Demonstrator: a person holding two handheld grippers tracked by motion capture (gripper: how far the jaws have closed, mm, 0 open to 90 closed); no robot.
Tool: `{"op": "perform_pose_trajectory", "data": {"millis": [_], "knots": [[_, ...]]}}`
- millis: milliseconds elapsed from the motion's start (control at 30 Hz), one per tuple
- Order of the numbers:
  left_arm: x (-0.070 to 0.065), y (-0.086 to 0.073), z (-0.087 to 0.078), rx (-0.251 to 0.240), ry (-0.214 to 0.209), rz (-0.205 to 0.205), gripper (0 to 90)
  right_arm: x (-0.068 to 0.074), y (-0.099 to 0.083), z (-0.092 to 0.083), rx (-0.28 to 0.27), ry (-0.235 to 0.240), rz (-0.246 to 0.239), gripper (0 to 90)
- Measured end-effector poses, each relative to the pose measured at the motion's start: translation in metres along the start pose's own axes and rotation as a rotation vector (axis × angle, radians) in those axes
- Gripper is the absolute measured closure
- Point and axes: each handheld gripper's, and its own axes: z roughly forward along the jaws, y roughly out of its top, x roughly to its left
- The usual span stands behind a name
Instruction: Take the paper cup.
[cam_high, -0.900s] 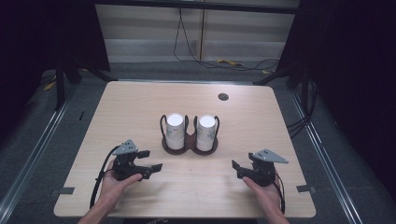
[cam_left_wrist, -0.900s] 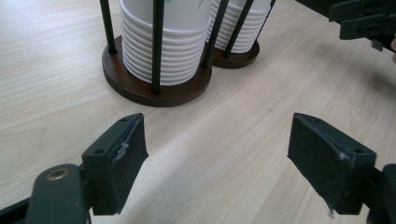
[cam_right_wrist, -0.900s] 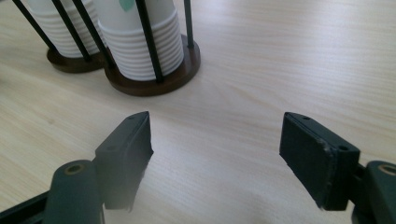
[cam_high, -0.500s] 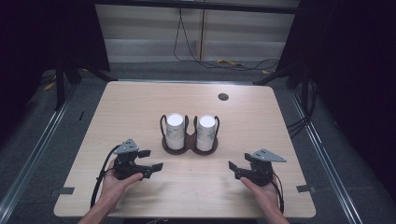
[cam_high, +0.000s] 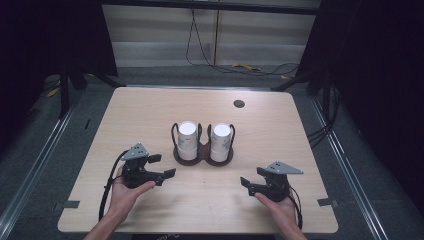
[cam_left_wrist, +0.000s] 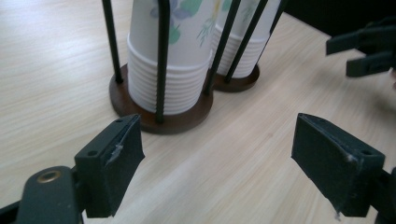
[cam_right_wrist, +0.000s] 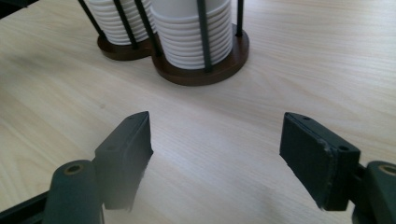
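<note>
Two cup stacks (cam_high: 187, 141) sit untouched in the holder (cam_high: 202, 156); near it, both hand-held grippers, left (cam_high: 162, 166) and right (cam_high: 248, 184), hover spread and empty.

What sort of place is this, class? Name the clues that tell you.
Probably a lab or studio for recording: a bare table ringed by dark curtains, cables across the floor, and just one cup rack set out.

Both forearms come in from the near edge, the left hand (cam_high: 127, 192) holding the left gripper (cam_high: 162, 167) and the right hand (cam_high: 280, 207) the right gripper (cam_high: 246, 184), each with jaws spread apart, empty, angled inward toward each other.
</note>
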Motion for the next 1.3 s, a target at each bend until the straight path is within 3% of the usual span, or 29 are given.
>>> {"op": "perform_pose_trajectory", "data": {"millis": [233,300,500,600,700,767,933,1067,1233,1300], "knots": [[-0.007,0.010,-0.001,-0.006,-0.016,0.018,17.4,0.002,0.001,-0.001,0.011,0.006,-0.006,23.7],[-0.009,0.019,-0.001,0.002,0.007,0.042,17.5,0.002,0.001,-0.002,0.006,-0.004,-0.016,23.5],[-0.009,0.042,-0.004,-0.030,0.011,0.070,17.9,0.003,0.002,-0.003,-0.001,0.006,-0.015,23.6],[-0.009,0.050,-0.004,-0.040,0.009,0.091,18.0,0.005,0.002,-0.004,-0.007,0.012,-0.015,23.6],[-0.008,0.054,-0.003,-0.010,-0.006,0.101,18.5,0.008,0.003,-0.006,-0.013,0.017,-0.026,23.9],[-0.008,0.055,-0.004,-0.013,0.005,0.114,20.9,0.009,0.003,-0.007,-0.016,0.018,-0.027,24.3],[-0.006,0.065,-0.006,-0.039,0.011,0.125,20.9,0.010,0.004,-0.006,-0.031,0.009,-0.027,25.6],[-0.006,0.076,-0.002,-0.055,0.006,0.158,21.1,0.008,0.004,-0.003,-0.019,0.021,-0.026,25.6],[-0.003,0.086,0.004,-0.049,0.025,0.153,20.4,0.011,0.003,-0.003,-0.016,0.035,-0.031,25.6],[-0.002,0.092,0.008,-0.033,0.028,0.155,20.1,0.011,0.002,-0.002,-0.018,0.052,-0.009,25.7]]}}
